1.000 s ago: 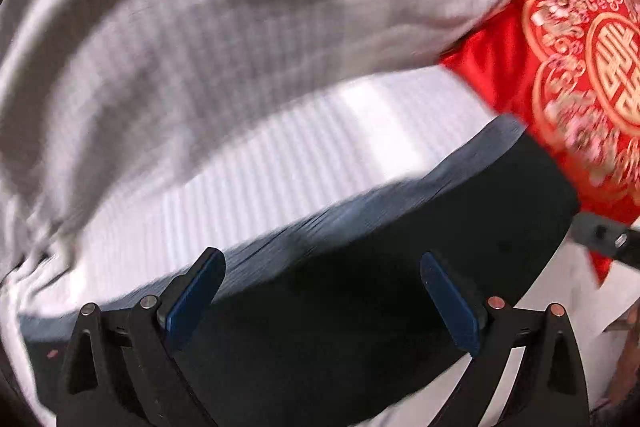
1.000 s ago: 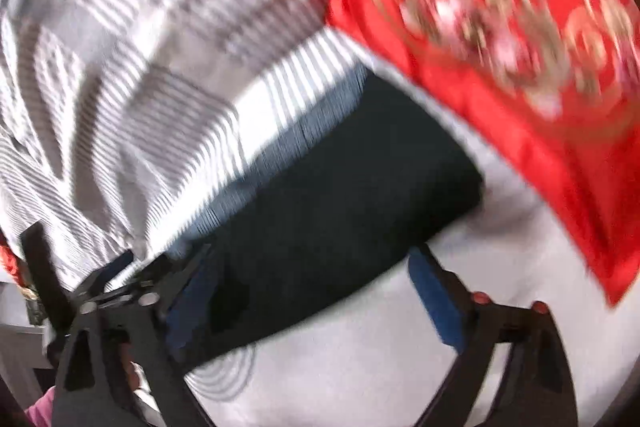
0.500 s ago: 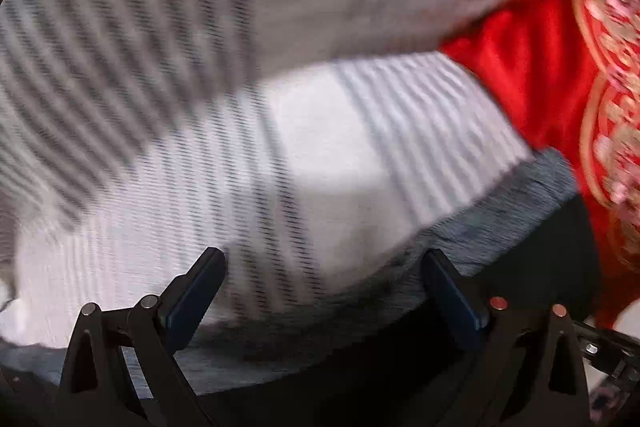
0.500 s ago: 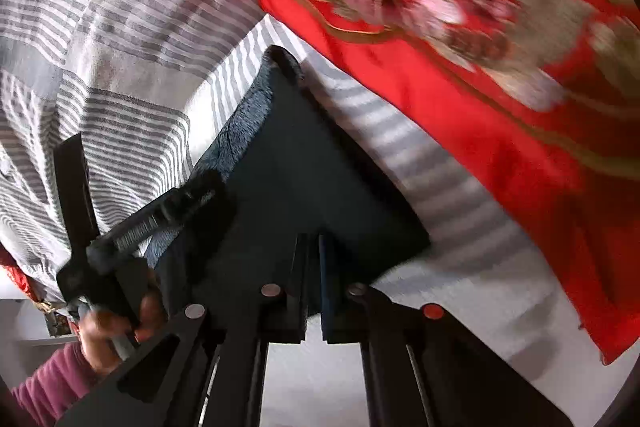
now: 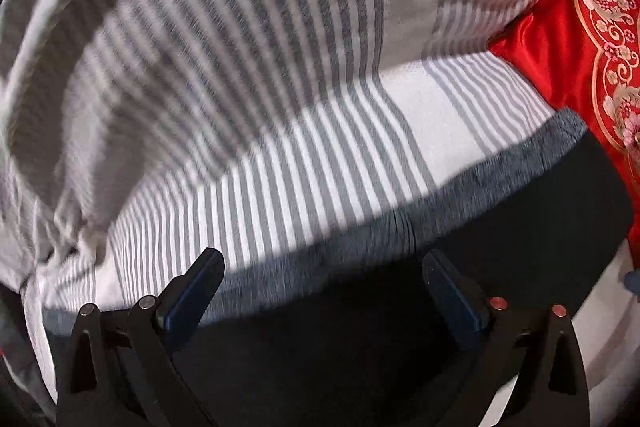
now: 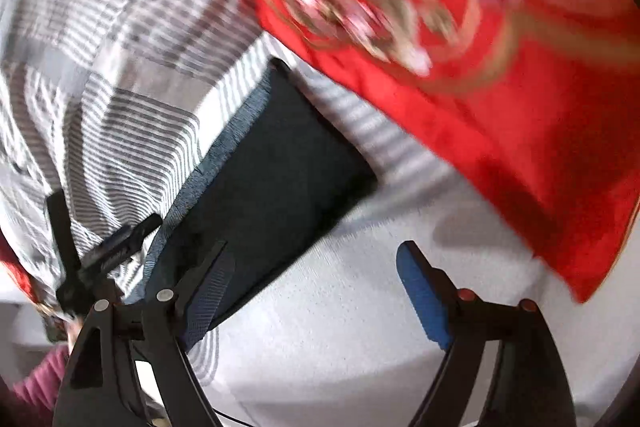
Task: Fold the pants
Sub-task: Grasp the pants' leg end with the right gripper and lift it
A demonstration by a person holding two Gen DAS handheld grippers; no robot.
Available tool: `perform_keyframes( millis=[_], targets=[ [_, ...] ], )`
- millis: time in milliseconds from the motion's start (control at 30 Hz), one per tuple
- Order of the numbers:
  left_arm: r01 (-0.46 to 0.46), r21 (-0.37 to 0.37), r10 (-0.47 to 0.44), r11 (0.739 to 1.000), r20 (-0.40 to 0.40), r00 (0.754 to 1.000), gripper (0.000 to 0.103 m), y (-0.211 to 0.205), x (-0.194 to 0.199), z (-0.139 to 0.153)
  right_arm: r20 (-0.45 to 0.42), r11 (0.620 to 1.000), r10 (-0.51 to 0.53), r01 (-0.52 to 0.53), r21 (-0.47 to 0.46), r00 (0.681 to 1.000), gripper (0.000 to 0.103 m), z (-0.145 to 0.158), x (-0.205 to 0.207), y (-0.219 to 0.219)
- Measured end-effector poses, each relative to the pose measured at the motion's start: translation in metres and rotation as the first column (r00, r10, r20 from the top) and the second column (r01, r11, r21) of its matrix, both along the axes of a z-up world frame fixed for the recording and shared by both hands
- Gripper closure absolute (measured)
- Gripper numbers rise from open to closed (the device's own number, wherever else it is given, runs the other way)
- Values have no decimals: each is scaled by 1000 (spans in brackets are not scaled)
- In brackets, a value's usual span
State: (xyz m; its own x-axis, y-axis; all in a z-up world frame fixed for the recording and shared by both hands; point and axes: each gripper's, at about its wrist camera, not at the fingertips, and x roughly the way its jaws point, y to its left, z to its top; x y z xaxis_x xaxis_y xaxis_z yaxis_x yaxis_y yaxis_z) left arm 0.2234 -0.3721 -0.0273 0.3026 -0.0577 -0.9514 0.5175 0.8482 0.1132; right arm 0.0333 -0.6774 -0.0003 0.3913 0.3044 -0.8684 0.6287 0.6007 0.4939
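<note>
Both tongs, left wide and right opening, hold nothing; the dark fleece-lined pants lie as a compact rectangle on the striped bed, seemingly nearly done

We count: one pair of dark pants, folded; one red embroidered cushion; one striped grey-and-white bedsheet; two grippers, left gripper and right gripper.

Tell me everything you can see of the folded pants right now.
The pants lie folded into a flat dark rectangle on the striped bedsheet, a fuzzy grey-blue lining showing along one edge. One corner nears the red embroidered cloth. Both tongs, left and right, hover open, the right's jaws opening, gripping nothing.
</note>
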Motion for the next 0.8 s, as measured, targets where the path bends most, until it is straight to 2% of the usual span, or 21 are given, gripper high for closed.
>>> perform_keyframes(
  millis=[200,267,400,500,600,667,700,767,800],
  targets=[
    [-53,27,53,998,-1,999,3,-3,-51,-4,96,994,-68,59,96,993,26,-17,-1,-1],
    [-86,30,86,996,-15,996,3,-3,-56,-8,119,990,-94,80,115,988,32,-20,-2,-3],
    [-154,56,154,987,-4,988,3,3,-63,-14,169,984,-130,107,139,977,35,-28,0,-13],
    [-198,93,196,976,29,980,3,10,-69,-18,204,977,-163,129,172,965,35,-33,0,-18],
    [-249,121,242,961,71,968,3,22,-74,-13,225,979,-150,114,167,963,35,-33,4,-18],
    [-281,118,270,952,104,957,3,31,-75,-6,231,979,-157,120,167,960,38,-29,-4,-17],
    [-288,109,278,951,105,955,3,34,-75,-5,223,976,-171,134,169,960,39,-29,-14,-17],
    [-282,115,273,953,88,958,3,36,-74,-8,226,970,-202,162,183,953,48,-32,-28,-18],
    [-279,122,270,953,85,959,3,37,-72,-10,230,965,-219,175,195,948,48,-34,-30,-20]
  ],
)
